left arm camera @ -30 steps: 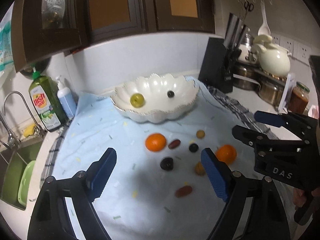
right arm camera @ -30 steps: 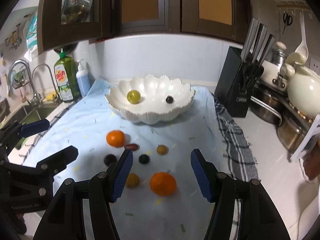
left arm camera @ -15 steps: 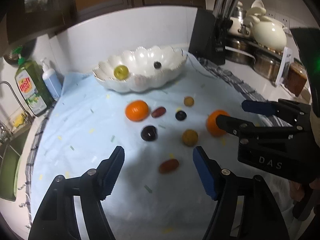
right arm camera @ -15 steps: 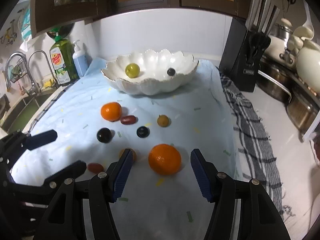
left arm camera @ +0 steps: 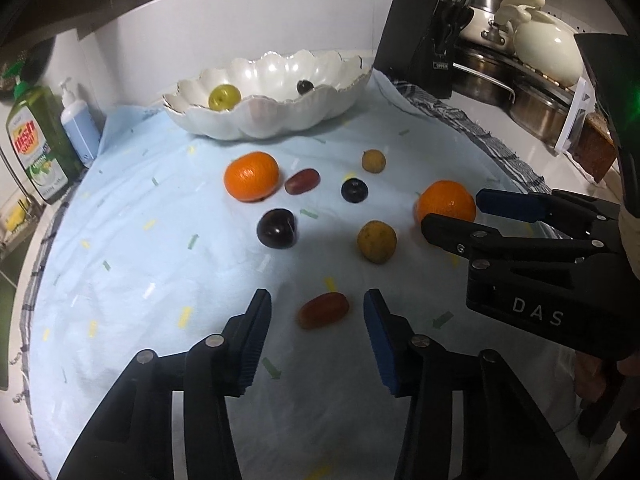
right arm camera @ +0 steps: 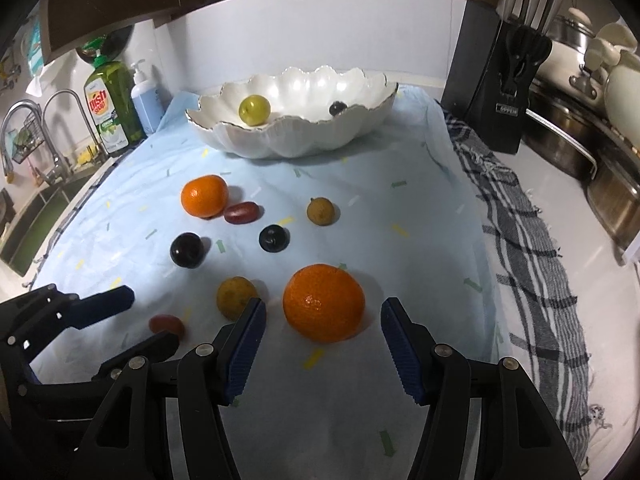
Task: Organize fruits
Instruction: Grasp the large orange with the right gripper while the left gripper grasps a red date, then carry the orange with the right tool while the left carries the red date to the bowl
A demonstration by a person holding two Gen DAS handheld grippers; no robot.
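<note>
Only the right wrist view shows the faucet (right arm camera: 24, 120) beside the dish soap (right arm camera: 110, 108)

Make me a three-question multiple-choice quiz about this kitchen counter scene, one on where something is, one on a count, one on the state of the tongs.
1. Where is the yellow-green fruit?
A. in the white bowl
B. on the blue cloth
C. in the sink

2. How many oranges lie on the cloth?
A. one
B. two
C. four

3. What are the left tongs doing?
A. clamped on an orange
B. open around a small red fruit, not touching it
C. resting inside the bowl

Answers:
1. A: the yellow-green fruit sits inside the white bowl, along with a small dark fruit.
2. B: one orange lies near the bowl and another orange lies in front of the right tongs.
3. B: the left tongs, which have just been closing, flank the small red fruit with a gap showing on both sides.
</note>
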